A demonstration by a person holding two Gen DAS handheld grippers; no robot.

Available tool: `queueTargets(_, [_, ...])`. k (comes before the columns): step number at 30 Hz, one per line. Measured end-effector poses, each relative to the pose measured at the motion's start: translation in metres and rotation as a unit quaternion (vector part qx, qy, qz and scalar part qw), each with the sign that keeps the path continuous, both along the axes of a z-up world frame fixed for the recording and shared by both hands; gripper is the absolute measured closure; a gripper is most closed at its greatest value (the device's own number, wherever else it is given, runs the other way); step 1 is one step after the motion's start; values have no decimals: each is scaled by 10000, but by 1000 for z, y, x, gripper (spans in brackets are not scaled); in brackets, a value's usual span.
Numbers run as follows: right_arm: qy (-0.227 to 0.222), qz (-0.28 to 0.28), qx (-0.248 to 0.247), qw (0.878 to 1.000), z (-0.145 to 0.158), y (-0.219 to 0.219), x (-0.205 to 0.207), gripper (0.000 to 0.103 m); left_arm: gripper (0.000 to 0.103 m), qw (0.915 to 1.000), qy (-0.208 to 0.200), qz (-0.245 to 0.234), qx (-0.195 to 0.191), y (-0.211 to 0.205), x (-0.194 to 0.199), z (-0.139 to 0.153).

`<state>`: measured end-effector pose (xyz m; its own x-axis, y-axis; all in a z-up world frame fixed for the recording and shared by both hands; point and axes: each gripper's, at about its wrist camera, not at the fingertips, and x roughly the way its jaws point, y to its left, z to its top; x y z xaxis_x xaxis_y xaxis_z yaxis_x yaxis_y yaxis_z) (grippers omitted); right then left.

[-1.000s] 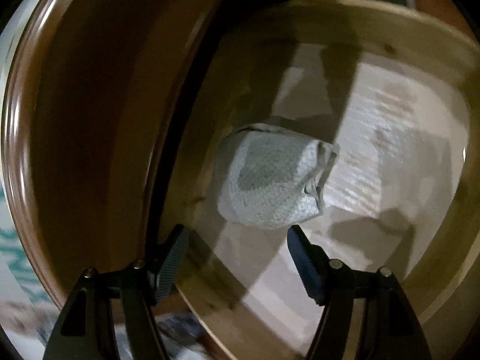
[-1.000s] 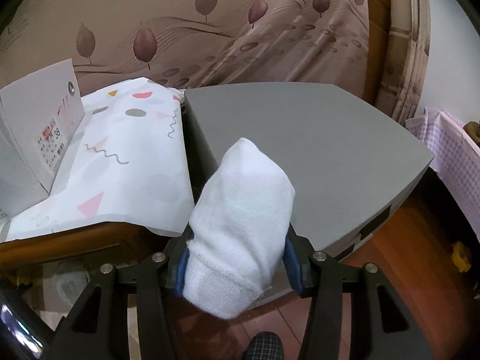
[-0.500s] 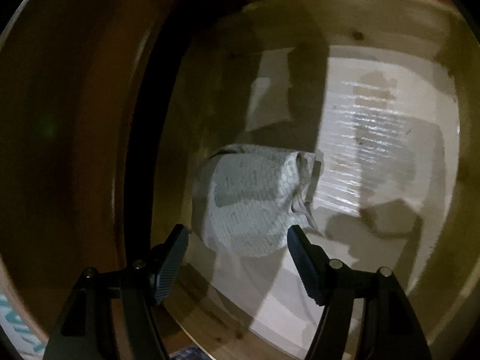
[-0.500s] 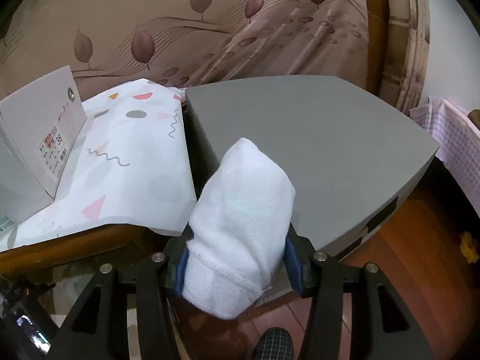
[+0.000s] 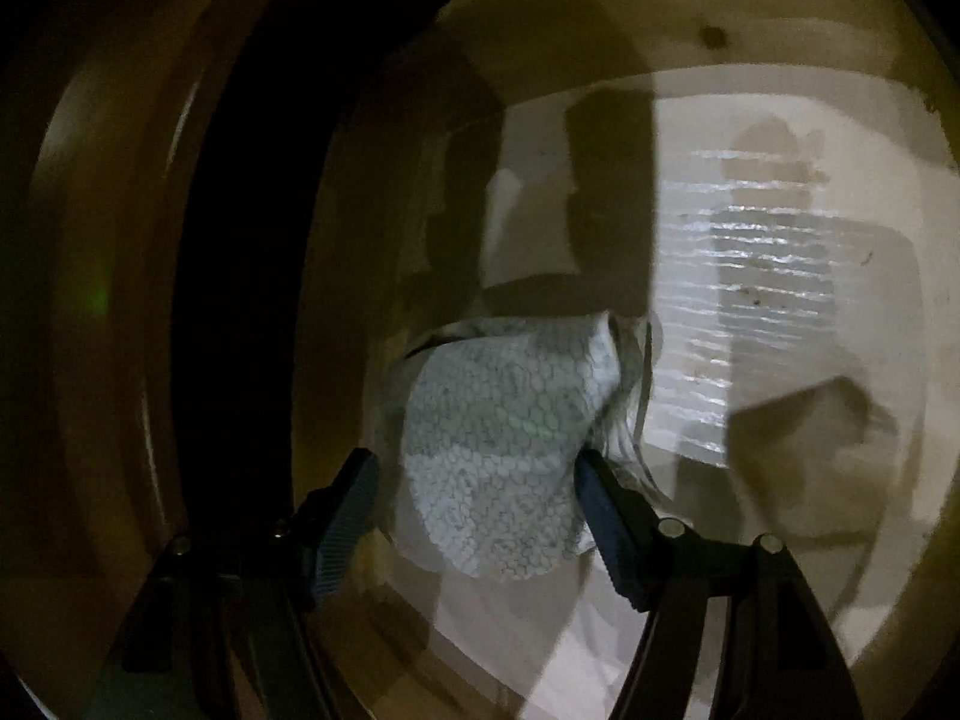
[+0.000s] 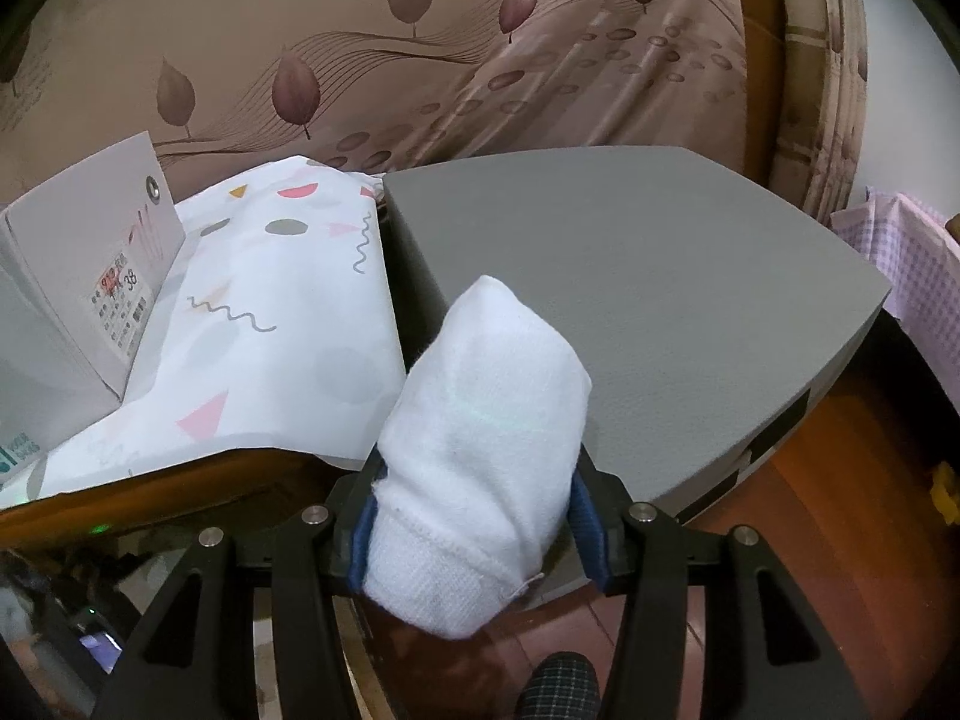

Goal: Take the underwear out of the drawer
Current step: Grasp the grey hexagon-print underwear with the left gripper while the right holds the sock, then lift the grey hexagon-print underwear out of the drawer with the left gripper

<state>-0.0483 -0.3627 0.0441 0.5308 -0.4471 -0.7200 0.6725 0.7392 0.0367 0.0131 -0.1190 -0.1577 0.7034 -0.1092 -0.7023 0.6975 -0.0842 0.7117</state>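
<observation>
Currently left hand-held gripper (image 5: 474, 510) straddles the patterned underwear (image 5: 504, 450) on the drawer (image 5: 780, 120) floor, jaws open for pinching; right hand-held gripper (image 6: 471, 516) clamps a white folded piece (image 6: 480, 456) clear above the grey box (image 6: 660, 300).

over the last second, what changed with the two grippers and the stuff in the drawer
The left gripper came down into the drawer until the patterned underwear lies between its open fingers; nothing is gripped yet. The underwear itself has not shifted on the drawer floor. The right gripper stayed put, still clamped on the white folded cloth over the grey box.
</observation>
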Motion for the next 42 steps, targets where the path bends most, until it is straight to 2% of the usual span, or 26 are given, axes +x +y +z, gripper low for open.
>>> queueTargets(3, [13,19,-9,10000,0,0,1,53,40,10000,10,0,-61,1,1,0])
queueTargets(5, [24,52,-18,10000,0,2,2,53,85,9991,386,151,28,2,10,-3])
queueTargets(6, [16,71,-8,10000,0,2,2,53,85,9985,460,282,124,2,14,-6])
queueTargets(9, [-1,105,20,9999,1,3,3,53,89,9981,499,258,252,3,15,-6])
queueTargets(11, [15,125,6,9999,1,5,4,53,91,9963,717,373,300,3,17,-3])
queueTargets(13, [2,129,20,9999,1,5,4,53,92,9922,1111,463,337,5,19,4])
queueTargets(19, [17,191,105,9998,-1,7,7,53,92,9748,2094,599,488,22,11,21])
queueTargets(24, [-2,186,163,9997,-1,8,7,53,92,9620,2570,859,338,40,16,31])
queueTargets(26, [-2,182,173,9997,-1,8,7,53,89,9645,2506,827,132,46,18,38])
queueTargets(28, [2,181,146,9997,-1,8,7,53,87,9612,2581,968,-1,53,24,45])
queueTargets(30, [37,194,119,9997,-3,8,8,53,83,9619,2533,1010,-205,61,30,54])
queueTargets(32, [24,201,118,9997,-3,8,8,54,70,9628,2459,1069,-348,68,35,61])
queueTargets(34, [32,198,123,9997,-3,7,8,54,62,9596,2521,1172,-427,74,37,66])
queueTargets(36, [31,197,120,9997,-4,6,10,54,58,9560,2589,1262,-557,80,41,70])
queueTargets(37, [34,202,118,9997,-4,7,9,54,53,9532,2654,1322,-588,80,42,70])
queueTargets(42, [35,208,112,9997,-4,6,10,54,45,9432,2815,1603,-733,81,62,71])
